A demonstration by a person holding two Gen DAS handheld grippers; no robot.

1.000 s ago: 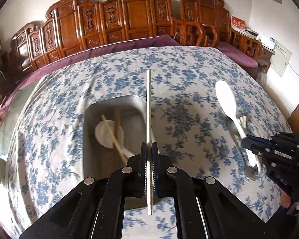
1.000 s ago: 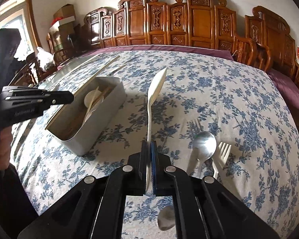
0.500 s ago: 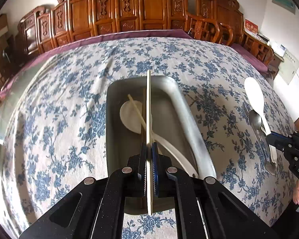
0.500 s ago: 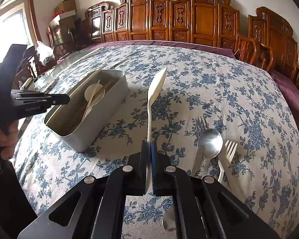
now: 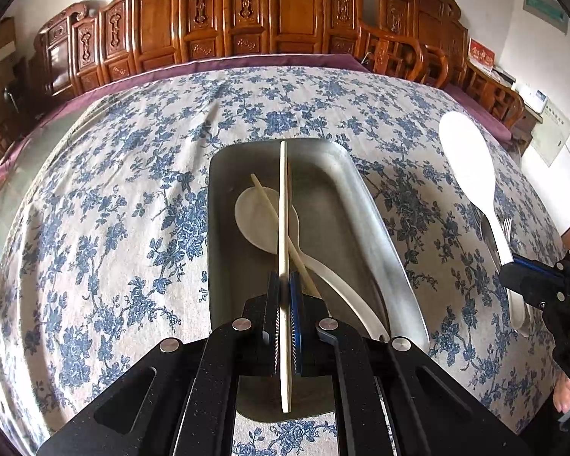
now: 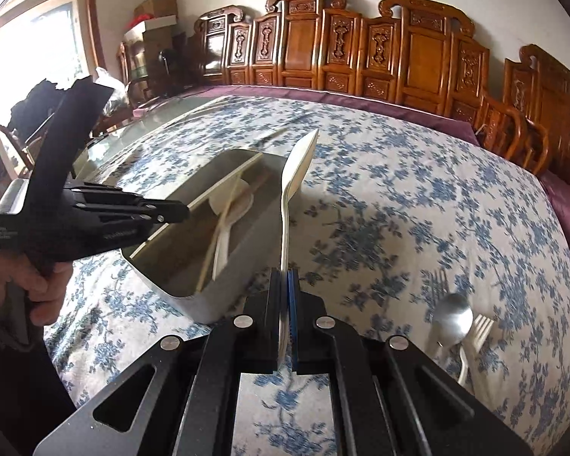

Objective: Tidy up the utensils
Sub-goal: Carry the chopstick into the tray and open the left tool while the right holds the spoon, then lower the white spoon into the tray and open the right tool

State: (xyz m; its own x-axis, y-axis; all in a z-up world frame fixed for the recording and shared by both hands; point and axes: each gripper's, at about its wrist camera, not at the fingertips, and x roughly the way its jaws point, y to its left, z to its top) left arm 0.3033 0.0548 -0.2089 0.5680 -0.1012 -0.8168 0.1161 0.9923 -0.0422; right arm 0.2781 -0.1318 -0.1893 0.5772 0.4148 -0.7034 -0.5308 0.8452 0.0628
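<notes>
Chopstick is seen clamped between the left tongs in the left wrist view, held along the line of the fingers and reaching forward over the metal tray. The tray lies directly ahead of and below the left tongs on the bench, which is covered with a blue-flowered cloth. Inside the tray a white spoon is seen with a second chopstick lying slantwise across it. To the right of the left tongs, the right tongs are seen closed on the handle of a white rice paddle, whose blade is raised above the cloth. Carved wooden chairs are ranged beyond the far edge of the bench.

From the right wrist view, the right tongs are shown clamped on the rice paddle, which points forward with its blade edge-on. The tray sits ahead and to the left of these tongs, with the white spoon inside. The left tongs are held over the near left end of the tray by a hand. To the right of the right tongs, a metal spoon and a white fork lie just beside each other on the cloth, with another fork ahead of them.
</notes>
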